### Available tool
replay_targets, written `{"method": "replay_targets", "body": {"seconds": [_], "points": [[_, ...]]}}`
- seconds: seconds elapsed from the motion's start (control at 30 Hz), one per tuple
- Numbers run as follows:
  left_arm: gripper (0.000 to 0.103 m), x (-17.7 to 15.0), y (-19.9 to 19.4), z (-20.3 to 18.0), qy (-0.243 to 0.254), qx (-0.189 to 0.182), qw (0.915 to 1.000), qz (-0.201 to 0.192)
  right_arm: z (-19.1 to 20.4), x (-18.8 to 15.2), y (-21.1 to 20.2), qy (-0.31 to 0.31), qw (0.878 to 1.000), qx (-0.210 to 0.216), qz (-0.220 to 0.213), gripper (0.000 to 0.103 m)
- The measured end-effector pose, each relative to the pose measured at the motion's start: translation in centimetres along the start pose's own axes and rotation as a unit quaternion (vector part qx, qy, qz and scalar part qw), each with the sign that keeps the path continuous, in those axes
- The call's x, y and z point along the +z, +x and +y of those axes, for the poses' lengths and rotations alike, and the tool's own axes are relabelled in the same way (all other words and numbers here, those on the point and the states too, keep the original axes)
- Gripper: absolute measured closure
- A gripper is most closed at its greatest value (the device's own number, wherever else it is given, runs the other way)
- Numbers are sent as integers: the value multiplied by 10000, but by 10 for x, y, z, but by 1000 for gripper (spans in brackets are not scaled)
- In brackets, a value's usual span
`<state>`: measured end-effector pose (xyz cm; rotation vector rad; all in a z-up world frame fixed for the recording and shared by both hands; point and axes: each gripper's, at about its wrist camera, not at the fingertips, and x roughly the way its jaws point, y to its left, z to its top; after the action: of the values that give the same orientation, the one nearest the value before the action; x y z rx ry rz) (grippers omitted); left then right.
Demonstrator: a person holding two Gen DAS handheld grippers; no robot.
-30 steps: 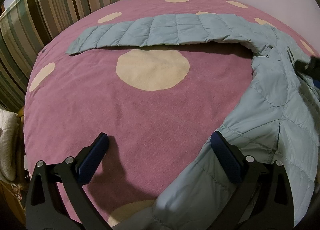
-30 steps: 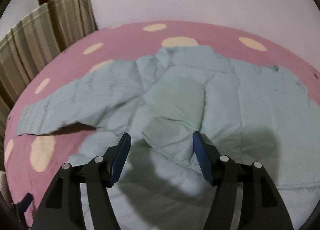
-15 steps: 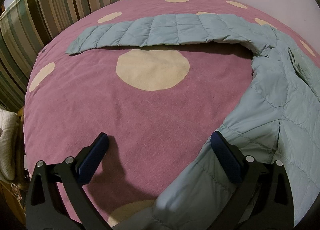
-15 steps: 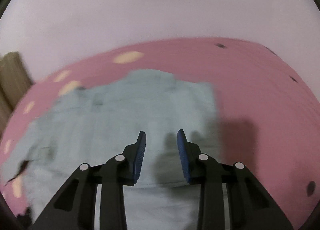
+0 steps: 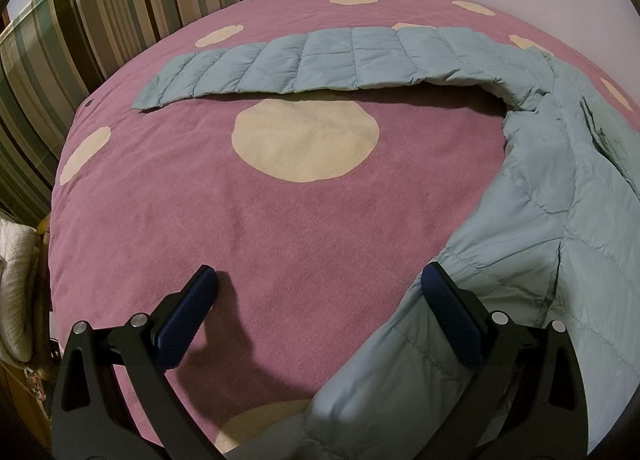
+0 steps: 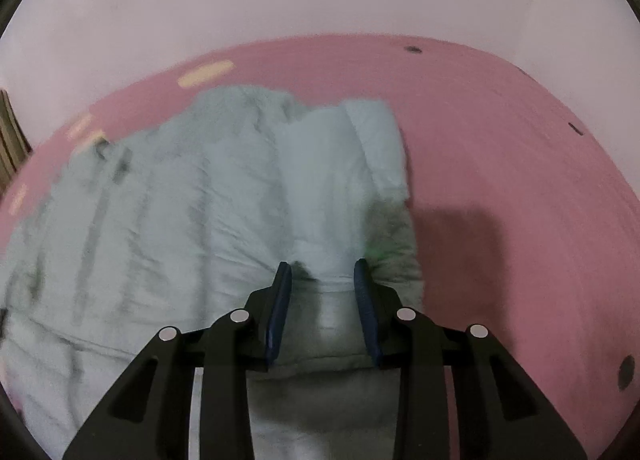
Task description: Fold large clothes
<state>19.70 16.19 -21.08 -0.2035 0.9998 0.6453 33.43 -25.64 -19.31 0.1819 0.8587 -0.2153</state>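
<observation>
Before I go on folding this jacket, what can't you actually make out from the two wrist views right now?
- Right wrist view: motion blur smears the jacket; whether the right gripper pinches the fabric bunched between its fingers is unclear.
- Left wrist view: the jacket's hem runs under the left gripper and off the bottom edge.
- The far sleeve shadows the blanket beneath.
- Right gripper: outside the left view.

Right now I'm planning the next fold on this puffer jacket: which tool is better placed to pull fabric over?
Right. The right tool sits over a bunched fold of the jacket with padding between its pads. The left tool stands wide open, mostly over bare bedspread, only touching the jacket's edge.
</observation>
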Motion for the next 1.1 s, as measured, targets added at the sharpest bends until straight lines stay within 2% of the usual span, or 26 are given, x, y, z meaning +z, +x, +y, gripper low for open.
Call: {"method": "replay_targets", "body": {"seconds": [0.13,0.27,0.47,0.73,0.77,0.8,0.87,1.07,1.1], "points": [[2,0,0,1,4,4,10000,-7,32,-5,-21,-326,9989,245,-251,70],[2,0,0,1,2,0,10000,-7,60,-11,-11,-624,9974,340,-113,70],[2,0,1,1,1,-4,10000,2,59,-24,17,-585,9978,199,222,69],[2,-1,1,1,-3,-7,10000,-1,56,-22,11,-536,9982,233,115,68],[2,0,1,1,-4,-9,10000,2,54,-21,6,-503,9983,298,74,63],[2,0,1,1,-11,-18,10000,5,52,-22,0,-479,9982,351,19,51],[2,0,1,0,-11,-15,10000,7,47,-21,-13,-478,9981,325,-192,43],[2,0,1,1,-11,-15,10000,1,30,-15,-28,-526,9979,186,-330,42],[2,0,1,1,-12,-14,10000,-2,27,-15,-28,-507,9980,139,-338,39]]}}
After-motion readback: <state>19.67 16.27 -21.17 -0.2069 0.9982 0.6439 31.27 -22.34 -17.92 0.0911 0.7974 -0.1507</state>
